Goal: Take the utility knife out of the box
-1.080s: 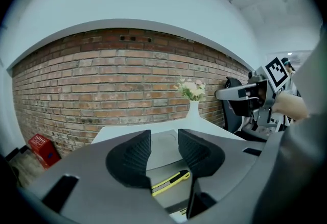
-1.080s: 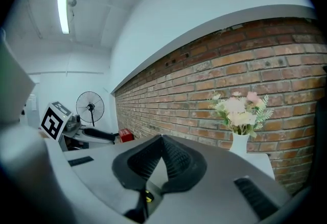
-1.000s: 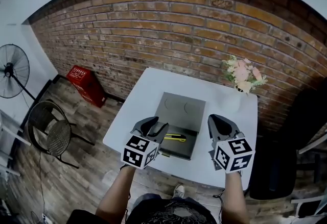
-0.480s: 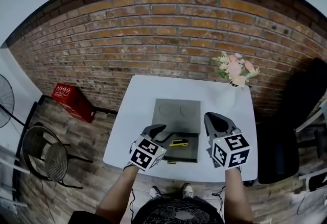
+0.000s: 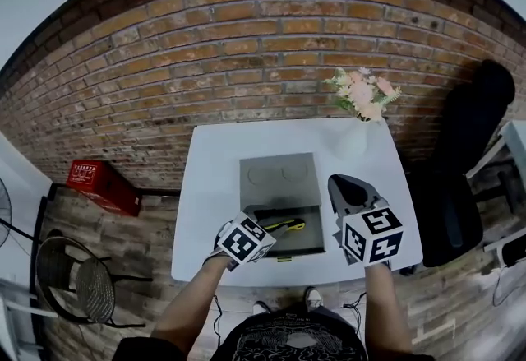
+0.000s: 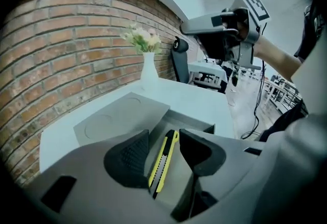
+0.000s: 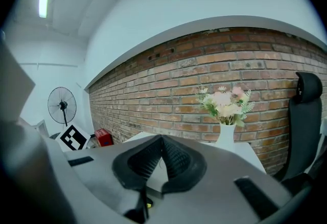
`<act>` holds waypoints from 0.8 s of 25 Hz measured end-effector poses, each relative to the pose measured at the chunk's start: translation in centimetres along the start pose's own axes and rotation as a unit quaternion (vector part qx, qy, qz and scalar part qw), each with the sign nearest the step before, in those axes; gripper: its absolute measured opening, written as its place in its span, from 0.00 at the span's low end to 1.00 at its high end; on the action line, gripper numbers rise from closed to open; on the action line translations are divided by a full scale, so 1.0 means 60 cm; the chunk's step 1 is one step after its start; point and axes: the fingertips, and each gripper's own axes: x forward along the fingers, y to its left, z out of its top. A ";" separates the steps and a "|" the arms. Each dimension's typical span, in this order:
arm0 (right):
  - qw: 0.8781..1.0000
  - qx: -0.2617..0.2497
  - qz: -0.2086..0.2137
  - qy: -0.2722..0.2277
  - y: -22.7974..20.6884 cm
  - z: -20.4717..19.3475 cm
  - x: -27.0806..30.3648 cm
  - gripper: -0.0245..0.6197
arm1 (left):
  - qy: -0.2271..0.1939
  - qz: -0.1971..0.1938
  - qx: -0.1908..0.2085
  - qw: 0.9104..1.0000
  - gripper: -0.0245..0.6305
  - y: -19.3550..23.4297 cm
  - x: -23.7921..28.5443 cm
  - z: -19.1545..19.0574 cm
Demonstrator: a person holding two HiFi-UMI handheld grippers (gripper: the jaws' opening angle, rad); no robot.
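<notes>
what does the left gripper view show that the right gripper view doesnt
Only the left gripper view: the whole utility knife lying in the box, between the left hand-held gripper's jaws, which have just been opening and are not gripping it. Only the right gripper view: a fan, a red crate, and the right hand-held gripper's jaws together. Both: brick wall, vase of flowers, white table.

White table (image 5: 212,180) with open grey box (image 5: 276,178) and flower vase (image 5: 352,141)
</notes>
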 end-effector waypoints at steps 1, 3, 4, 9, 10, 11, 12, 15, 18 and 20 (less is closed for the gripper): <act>1.000 0.002 -0.005 0.001 -0.001 -0.003 -0.001 0.07 | 0.012 -0.012 0.007 1.000 0.33 -0.004 0.008 -0.008; 1.000 0.007 -0.014 0.002 -0.005 -0.009 -0.004 0.07 | 0.033 -0.030 0.018 0.999 0.33 -0.009 0.023 -0.021; 1.000 0.009 -0.018 0.003 -0.008 -0.011 -0.006 0.07 | 0.042 -0.038 0.022 0.998 0.33 -0.010 0.031 -0.026; 0.999 0.017 -0.038 0.007 -0.025 -0.024 -0.022 0.07 | 0.093 -0.060 0.044 0.993 0.35 -0.014 0.068 -0.060; 0.999 0.018 -0.042 0.008 -0.030 -0.026 -0.025 0.07 | 0.102 -0.063 0.046 0.992 0.35 -0.014 0.074 -0.065; 0.999 0.019 -0.046 0.008 -0.035 -0.028 -0.029 0.07 | 0.108 -0.065 0.047 0.991 0.35 -0.014 0.078 -0.069; 0.999 0.020 -0.049 0.009 -0.040 -0.029 -0.032 0.07 | 0.112 -0.067 0.047 0.990 0.35 -0.014 0.082 -0.071; 0.998 0.022 -0.057 0.011 -0.052 -0.034 -0.040 0.07 | 0.127 -0.076 0.047 0.988 0.35 -0.017 0.090 -0.077; 0.998 0.024 -0.059 0.016 -0.060 -0.040 -0.043 0.07 | 0.144 -0.081 0.051 0.985 0.35 -0.018 0.098 -0.084; 0.998 0.024 -0.059 0.020 -0.064 -0.045 -0.043 0.07 | 0.156 -0.086 0.050 0.983 0.35 -0.019 0.104 -0.093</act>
